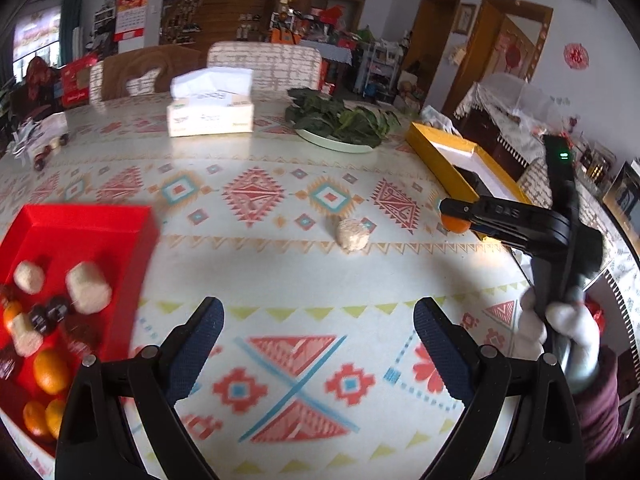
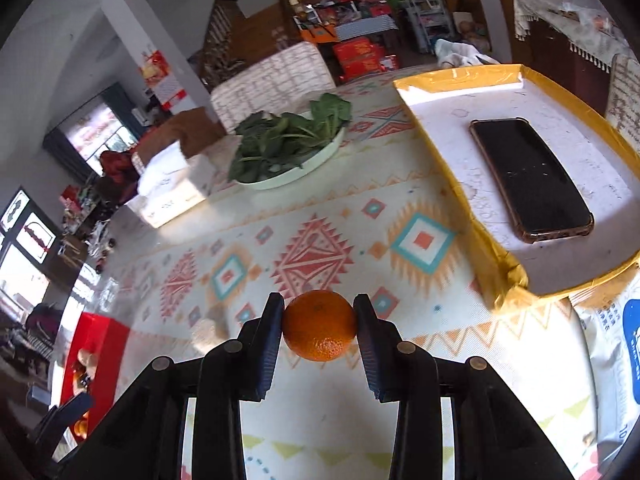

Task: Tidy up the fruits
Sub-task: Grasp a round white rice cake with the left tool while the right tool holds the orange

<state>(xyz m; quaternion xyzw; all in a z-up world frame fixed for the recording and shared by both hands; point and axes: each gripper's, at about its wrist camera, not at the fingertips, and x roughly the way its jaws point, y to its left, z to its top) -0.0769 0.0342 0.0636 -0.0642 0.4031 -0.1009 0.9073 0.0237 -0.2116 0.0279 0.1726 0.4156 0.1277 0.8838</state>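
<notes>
gripping orange (image 2: 319, 325) between right tongs (image 2: 318, 330)

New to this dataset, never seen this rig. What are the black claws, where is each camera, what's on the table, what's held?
There is no robot: a person holds a two-finger gripper in each hand, each with a fisheye camera looking along its fingers.

The left wrist view shows the left gripper open and empty above the patterned tablecloth. To its right a white-gloved hand holds the right gripper.

The right wrist view shows that gripper shut on an orange.

On the table: a red tray of oranges and wrapped snacks, one loose snack, a tissue box, a plate of greens, and a yellow tray holding a phone.
</notes>
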